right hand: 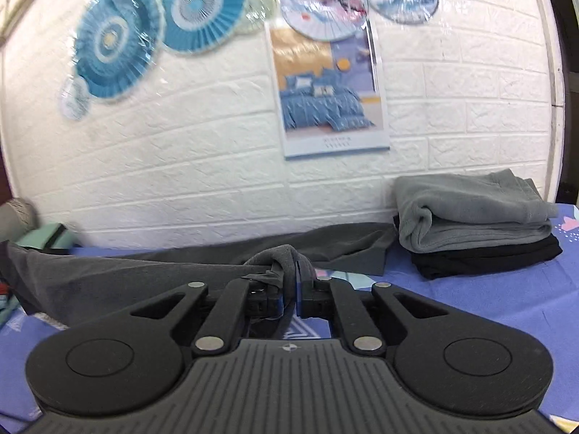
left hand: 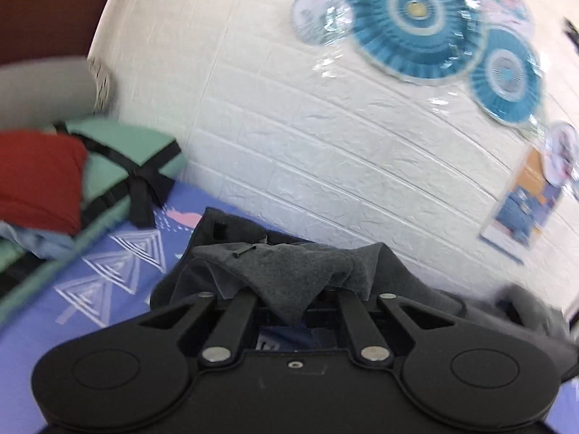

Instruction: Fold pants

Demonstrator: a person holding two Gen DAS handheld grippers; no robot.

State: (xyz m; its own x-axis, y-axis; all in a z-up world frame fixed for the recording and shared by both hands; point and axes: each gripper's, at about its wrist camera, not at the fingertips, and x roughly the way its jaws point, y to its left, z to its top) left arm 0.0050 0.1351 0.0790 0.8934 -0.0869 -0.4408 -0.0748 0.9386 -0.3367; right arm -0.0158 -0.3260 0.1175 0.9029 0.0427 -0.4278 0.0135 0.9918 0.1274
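Grey knit pants [right hand: 173,271] look soft, light and floppy, best pinched at hem or waistband edges; they stretch across the blue patterned bed [right hand: 488,300], bunched fabric clamped in both left hand-held gripper [left hand: 289,289] and right hand-held gripper [right hand: 289,289]. Folded clothes [right hand: 470,217] sit against the white brick wall [right hand: 181,181].

My claws [right hand: 288,298]: matt black plastic, shiny metal rivets. Pants [right hand: 202,253]: soft matt dark-grey knit cloth. Bedsheet [right hand: 488,300]: smooth printed cloth. Wall [right hand: 181,166]: embossed white brick-pattern panel. Paper fans [right hand: 115,47] under glossy wrap. Folded towel [right hand: 470,209]: fleecy.
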